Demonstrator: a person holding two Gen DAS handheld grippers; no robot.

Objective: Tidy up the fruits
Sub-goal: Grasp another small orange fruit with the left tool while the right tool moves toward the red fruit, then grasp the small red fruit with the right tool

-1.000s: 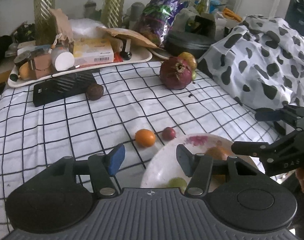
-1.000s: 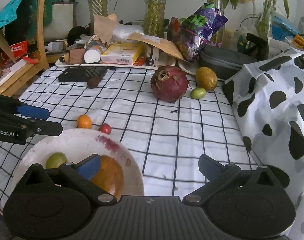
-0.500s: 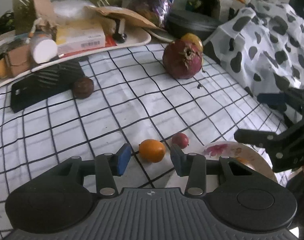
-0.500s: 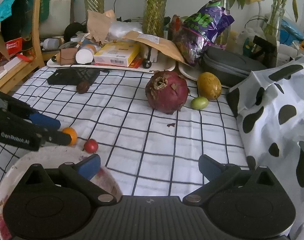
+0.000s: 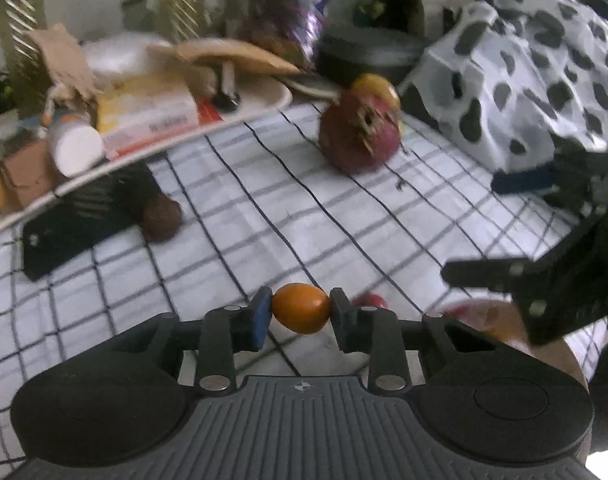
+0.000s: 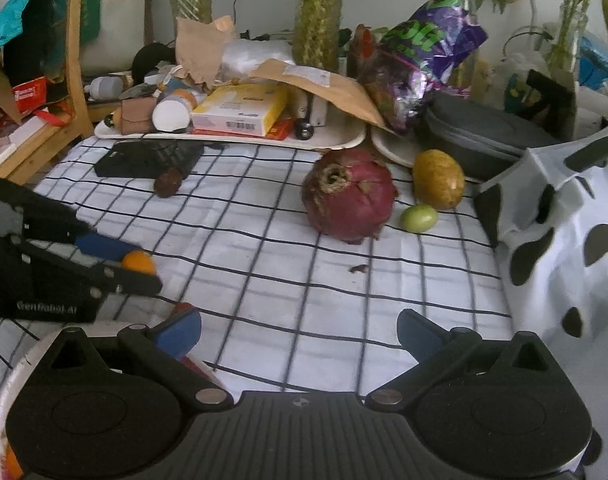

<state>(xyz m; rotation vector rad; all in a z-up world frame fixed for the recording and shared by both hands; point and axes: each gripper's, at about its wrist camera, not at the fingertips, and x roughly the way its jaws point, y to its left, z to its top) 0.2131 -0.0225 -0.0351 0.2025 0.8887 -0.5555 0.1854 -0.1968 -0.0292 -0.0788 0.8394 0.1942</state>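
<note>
A small orange fruit (image 5: 300, 314) lies on the checked cloth, and my left gripper (image 5: 300, 308) is closing on it, both pads touching its sides. The right wrist view shows that fruit (image 6: 138, 262) between the left gripper's (image 6: 140, 266) tips. A small red fruit (image 5: 369, 301) sits just right of it. The white plate (image 6: 8, 380) lies under my right gripper (image 6: 300, 330), which is open with only cloth between its fingers. Farther back are a large red fruit (image 6: 349, 196), a yellow fruit (image 6: 437, 180), a small green fruit (image 6: 417, 218) and a brown fruit (image 6: 168, 182).
A white tray (image 6: 331, 142) of boxes and paper lines the back edge, with a black flat device (image 6: 144, 158) before it. A grey case (image 6: 475, 140) stands at the back right. A cow-print cloth (image 6: 563, 220) covers the right side.
My left gripper moved forward off the plate to the orange fruit and its jaws closed in on it. My right gripper shifted forward, so less of the plate shows under it.
</note>
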